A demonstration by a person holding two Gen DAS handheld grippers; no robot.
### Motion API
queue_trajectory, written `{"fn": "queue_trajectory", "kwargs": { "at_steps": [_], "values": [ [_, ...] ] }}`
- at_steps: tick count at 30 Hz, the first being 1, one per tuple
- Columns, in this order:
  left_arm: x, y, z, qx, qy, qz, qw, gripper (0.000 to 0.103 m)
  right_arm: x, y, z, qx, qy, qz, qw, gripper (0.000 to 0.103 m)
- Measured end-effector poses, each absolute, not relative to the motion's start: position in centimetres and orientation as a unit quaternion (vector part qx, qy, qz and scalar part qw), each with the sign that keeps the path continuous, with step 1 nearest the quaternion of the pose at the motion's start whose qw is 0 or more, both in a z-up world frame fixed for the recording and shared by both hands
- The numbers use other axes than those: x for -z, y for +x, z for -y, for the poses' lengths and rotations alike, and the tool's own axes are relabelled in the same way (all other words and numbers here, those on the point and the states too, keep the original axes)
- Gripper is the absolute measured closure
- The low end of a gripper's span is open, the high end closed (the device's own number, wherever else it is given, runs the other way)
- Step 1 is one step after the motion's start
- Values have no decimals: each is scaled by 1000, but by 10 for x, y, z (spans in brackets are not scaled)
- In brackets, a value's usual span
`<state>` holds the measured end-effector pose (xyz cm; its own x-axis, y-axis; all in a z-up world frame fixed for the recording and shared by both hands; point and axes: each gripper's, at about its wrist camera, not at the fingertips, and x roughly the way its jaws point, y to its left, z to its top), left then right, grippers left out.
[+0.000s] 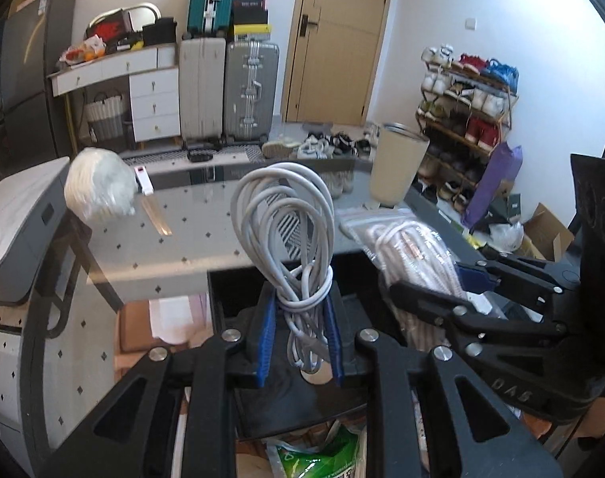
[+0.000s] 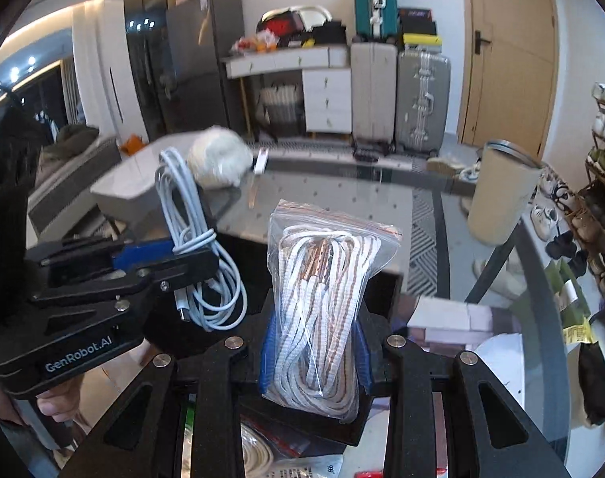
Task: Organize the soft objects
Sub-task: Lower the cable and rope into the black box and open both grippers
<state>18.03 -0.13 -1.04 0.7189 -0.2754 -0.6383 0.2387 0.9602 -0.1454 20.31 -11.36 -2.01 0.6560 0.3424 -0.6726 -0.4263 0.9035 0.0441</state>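
Left wrist view: the left tongs [image 1: 300,338] pinch a coiled grey-white charging cable [image 1: 286,219] at its wrapped waist between two blue pads [image 1: 265,342], the loops standing upright above a black open box [image 1: 302,394] at the near edge of the glass worktop [image 1: 183,235]. To the right, the right tongs [image 1: 467,290] reach in sideways, closed on a clear zip bag of white-and-tan rope [image 1: 406,247] held over the same corner of the worktop. Farther back on the glass sit a white bundle wrapped in clear plastic [image 1: 99,187], at left, and a beige tumbler [image 1: 398,163], at right. Suitcases [image 1: 228,91], a wooden door [image 1: 338,40] and a shoe rack [image 1: 467,91] line the room behind.

Right wrist view: the right tongs [image 2: 314,352] grip the bagged rope [image 2: 322,298] around its lower half, blue pads [image 2: 268,354] pressed to either side, the bag upright and lifted above the black box [image 2: 334,430]. At left, the left tongs [image 2: 171,257] clamp the cable [image 2: 186,207], its loops rising above the fingers and its plug end hanging below. The plastic-wrapped bundle [image 2: 220,157] rests at the far edge of the worktop [image 2: 342,195], with the tumbler [image 2: 501,195] to the right. A person's fingers [image 2: 55,406] show under the left gripper body at lower left.
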Motion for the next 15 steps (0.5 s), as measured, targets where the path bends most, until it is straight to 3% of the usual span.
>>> {"fn": "queue_trajectory", "kwargs": {
  "at_steps": [15],
  "values": [
    [26,174,11,130,-10,-413,901,82,49,216,121,-214,-74,-409,884,71]
  ]
}}
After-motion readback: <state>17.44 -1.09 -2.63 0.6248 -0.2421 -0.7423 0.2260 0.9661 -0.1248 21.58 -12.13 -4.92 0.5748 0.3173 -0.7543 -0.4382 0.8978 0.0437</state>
